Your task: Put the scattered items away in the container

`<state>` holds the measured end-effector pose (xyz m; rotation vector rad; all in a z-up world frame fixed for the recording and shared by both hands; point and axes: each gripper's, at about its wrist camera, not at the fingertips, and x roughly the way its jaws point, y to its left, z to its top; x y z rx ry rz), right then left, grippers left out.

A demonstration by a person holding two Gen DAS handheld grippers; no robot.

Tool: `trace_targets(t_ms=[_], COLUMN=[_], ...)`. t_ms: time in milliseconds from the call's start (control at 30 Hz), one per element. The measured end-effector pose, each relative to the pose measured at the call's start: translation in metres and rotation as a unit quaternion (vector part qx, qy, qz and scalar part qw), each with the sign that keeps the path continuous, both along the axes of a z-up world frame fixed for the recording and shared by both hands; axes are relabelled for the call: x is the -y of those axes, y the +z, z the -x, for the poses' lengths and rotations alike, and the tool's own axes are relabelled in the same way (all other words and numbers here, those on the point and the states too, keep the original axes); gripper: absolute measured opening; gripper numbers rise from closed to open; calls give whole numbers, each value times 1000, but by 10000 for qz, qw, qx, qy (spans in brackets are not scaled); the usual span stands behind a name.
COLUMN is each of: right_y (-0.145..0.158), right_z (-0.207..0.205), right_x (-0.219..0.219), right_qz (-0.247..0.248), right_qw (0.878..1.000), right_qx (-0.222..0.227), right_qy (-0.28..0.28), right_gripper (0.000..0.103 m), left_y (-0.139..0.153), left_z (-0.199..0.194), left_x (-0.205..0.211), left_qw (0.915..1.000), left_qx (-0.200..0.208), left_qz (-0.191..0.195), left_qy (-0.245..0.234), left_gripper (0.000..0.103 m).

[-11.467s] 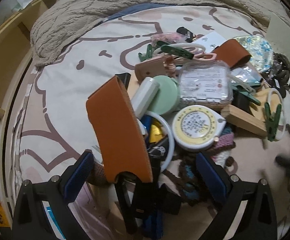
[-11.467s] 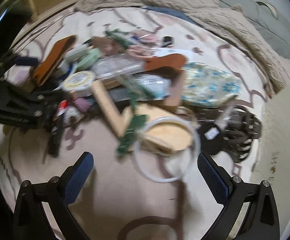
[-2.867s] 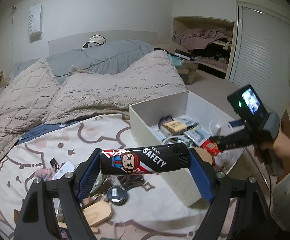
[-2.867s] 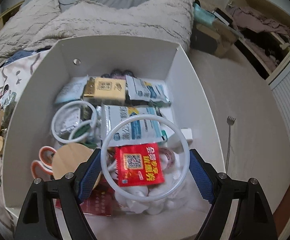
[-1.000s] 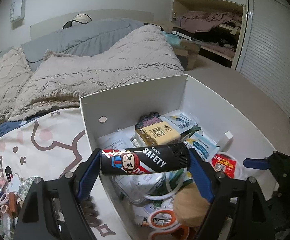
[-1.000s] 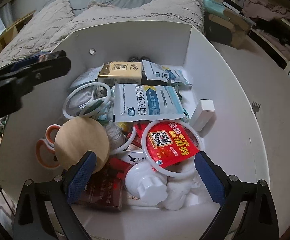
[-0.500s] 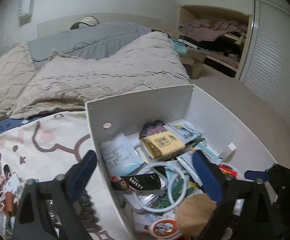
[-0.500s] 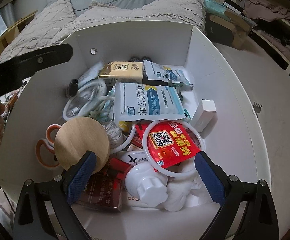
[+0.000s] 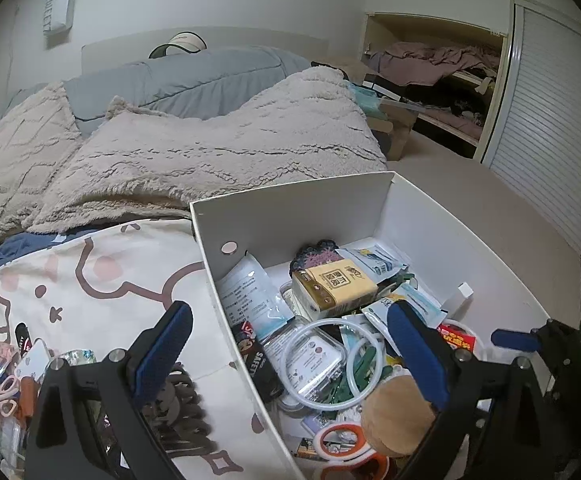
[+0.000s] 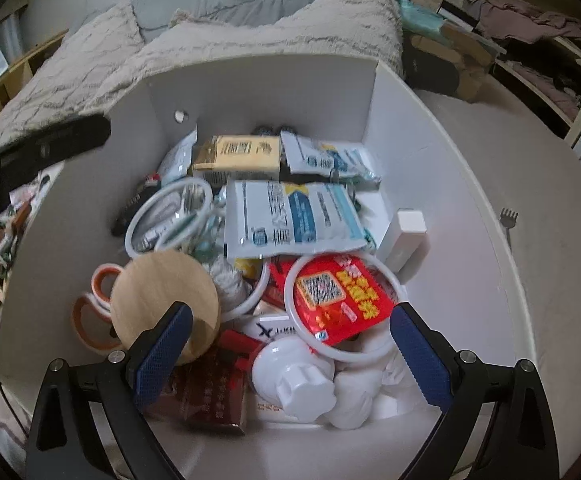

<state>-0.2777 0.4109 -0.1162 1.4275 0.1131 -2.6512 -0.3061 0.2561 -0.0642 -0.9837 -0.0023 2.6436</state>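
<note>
1. Jaws of the left gripper [image 9: 290, 348] stood wide apart with nothing between the pads, straddling the near-left wall of the white container [image 9: 290, 208].
2. Below and between those fingers, the black "SAFETY" cylinder [image 9: 259, 364] lay inside the container against that wall, beside a white ring [image 9: 330, 364] over a clear case.
3. Jaws of the right gripper [image 10: 290, 344] likewise stood wide and empty above the container's contents.
4. Between its fingers lay another white ring [image 10: 344, 308] around a red packet [image 10: 340, 296], near a wooden disc [image 10: 162, 300].
5. Scattered items [image 9: 2, 388] sat on the patterned sheet left of the container.
</note>
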Motion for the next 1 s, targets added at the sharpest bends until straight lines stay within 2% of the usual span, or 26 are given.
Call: trace_targets(t_ms=[300,667,1000], right_y=[37,64,83], right_z=[-3,-25,-54], right_x=[-3,11,21], right_qz=[73,54,-56], right_qw=[9978,9958,9940], right_qx=[-596,-882,-1045], right_qy=[-269,-231,-307], right_gripper=[103,103,103], left_y=[9,24,27], left_z=[-14,-38,-72], left_x=[9,28,57], left_qw=[10000,9999,9998], left_qx=[-31,40,3], left_qz=[-17,-94,204], left_qy=[-68,-48,-11], left_gripper=[103,103,103])
